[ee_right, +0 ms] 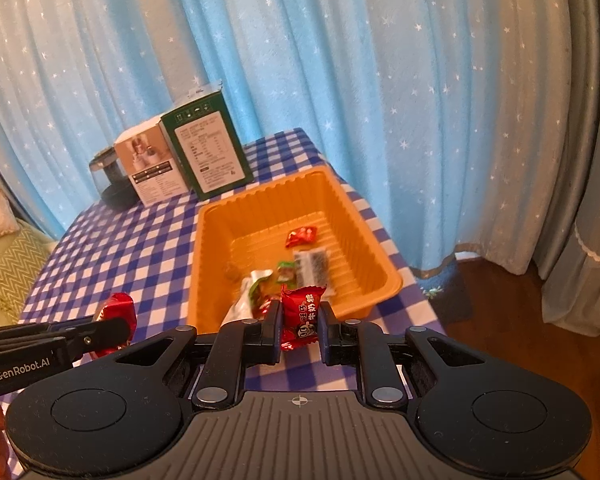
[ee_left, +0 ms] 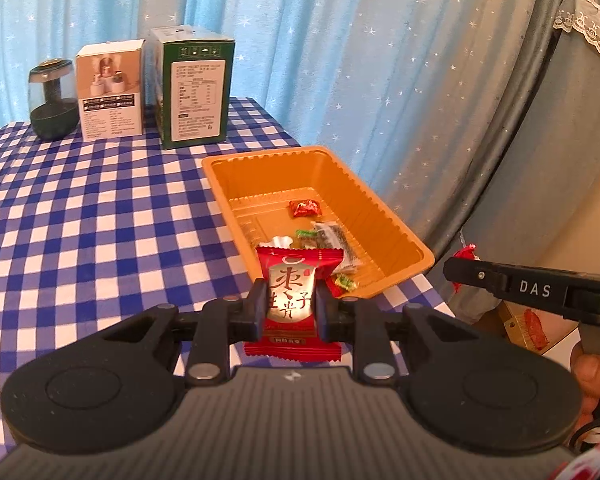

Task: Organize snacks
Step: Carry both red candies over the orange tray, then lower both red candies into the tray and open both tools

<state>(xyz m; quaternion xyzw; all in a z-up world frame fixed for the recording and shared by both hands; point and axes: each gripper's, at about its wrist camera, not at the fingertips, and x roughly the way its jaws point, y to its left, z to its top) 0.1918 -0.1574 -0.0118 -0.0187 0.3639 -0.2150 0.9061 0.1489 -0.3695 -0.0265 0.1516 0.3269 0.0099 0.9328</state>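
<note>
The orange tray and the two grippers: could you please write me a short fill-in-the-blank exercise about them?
1. The left gripper is shut on a red ____ packet.
2. The right gripper holds a small red candy just short of the ____ tray.
3. The tray stands on a blue-and-white ____ tablecloth.
4. Behind the tray stand a green box and a ____ box.

Missing words: snack; orange; checked; white

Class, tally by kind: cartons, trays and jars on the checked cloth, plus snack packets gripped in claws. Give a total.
Cartons: 2 (white carton, green carton)
Trays: 1 (orange tray)
Jars: 1 (dark jar)
Gripped packets: 2 (large red packet in left claw, small red packet in right claw)
Total: 6
</note>
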